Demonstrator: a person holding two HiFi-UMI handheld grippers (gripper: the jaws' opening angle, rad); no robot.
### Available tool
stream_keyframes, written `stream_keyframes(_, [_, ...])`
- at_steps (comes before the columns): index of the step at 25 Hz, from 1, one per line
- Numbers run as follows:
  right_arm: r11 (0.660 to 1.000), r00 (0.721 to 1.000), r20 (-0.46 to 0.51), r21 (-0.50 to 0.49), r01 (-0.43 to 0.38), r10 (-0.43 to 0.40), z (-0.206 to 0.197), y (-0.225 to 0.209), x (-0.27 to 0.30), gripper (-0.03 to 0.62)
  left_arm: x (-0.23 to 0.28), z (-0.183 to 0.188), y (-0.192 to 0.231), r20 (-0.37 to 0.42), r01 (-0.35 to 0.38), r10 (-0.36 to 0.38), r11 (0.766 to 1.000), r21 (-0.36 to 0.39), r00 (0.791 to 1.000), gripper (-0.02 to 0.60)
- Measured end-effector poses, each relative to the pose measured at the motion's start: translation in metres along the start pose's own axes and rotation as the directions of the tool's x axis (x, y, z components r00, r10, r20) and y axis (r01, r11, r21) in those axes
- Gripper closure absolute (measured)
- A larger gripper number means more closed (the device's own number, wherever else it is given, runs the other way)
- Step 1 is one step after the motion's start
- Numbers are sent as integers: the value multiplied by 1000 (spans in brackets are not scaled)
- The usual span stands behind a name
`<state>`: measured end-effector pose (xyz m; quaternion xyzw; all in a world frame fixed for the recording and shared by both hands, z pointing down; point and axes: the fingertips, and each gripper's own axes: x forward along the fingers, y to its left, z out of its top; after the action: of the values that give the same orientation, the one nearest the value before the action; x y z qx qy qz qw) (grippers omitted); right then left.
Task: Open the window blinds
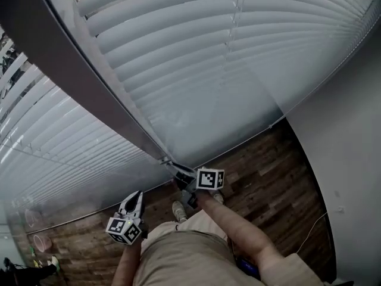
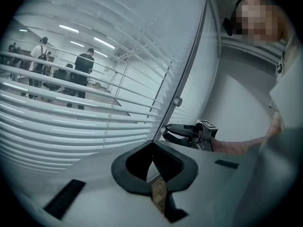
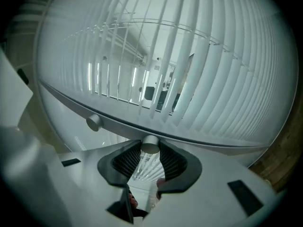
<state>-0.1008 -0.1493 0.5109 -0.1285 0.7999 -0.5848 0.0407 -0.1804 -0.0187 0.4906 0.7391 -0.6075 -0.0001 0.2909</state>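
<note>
White slatted blinds (image 1: pixel 196 58) hang behind glass on both sides of a grey window frame bar (image 1: pixel 77 82). My right gripper (image 1: pixel 178 174) is at the foot of that bar. In the right gripper view its ribbed pads are shut on a small round silver knob (image 3: pixel 150 144) on the bar, and a second knob (image 3: pixel 93 122) sits further along. The slats (image 3: pixel 156 79) there are tilted partly apart, so a lit room shows through. My left gripper (image 1: pixel 136 196) hangs lower left, away from the glass, with its jaw tips together on nothing (image 2: pixel 152 144). It looks towards the right gripper (image 2: pixel 182 132).
Dark wooden floor (image 1: pixel 268 177) runs along the base of the window. A white wall (image 1: pixel 351 159) closes in on the right. Through the left blind, people (image 2: pixel 85 70) stand in an office beyond the glass. Small objects lie on the floor at far left (image 1: pixel 41 243).
</note>
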Motion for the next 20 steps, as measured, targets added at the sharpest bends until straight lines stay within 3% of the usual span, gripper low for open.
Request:
stream_keyframes(4, [986, 995, 8, -132, 104, -104, -3, -3, -18, 467, -3, -12, -14, 4, 17, -17, 1000, 10, 1000, 568])
stream_keyframes(9, [921, 969, 63, -303, 247, -239, -4, -4, -36, 467, -7, -20, -27, 3, 39, -39, 999, 20, 999, 568])
stream_keyframes(14, [825, 935, 133, -440, 354, -330, -7, 0, -20, 467, -14, -17, -12, -15, 71, -70, 997, 28, 997, 568])
stream_keyframes(18, [720, 900, 176, -548, 426, -399, -10, -1, -7, 467, -18, -20, 2, -30, 87, -86, 996, 36, 996, 568])
stream_keyframes(20, [686, 885, 196, -570, 453, -422, -11, -2, -6, 467, -20, -22, 3, -34, 89, -88, 995, 41, 996, 568])
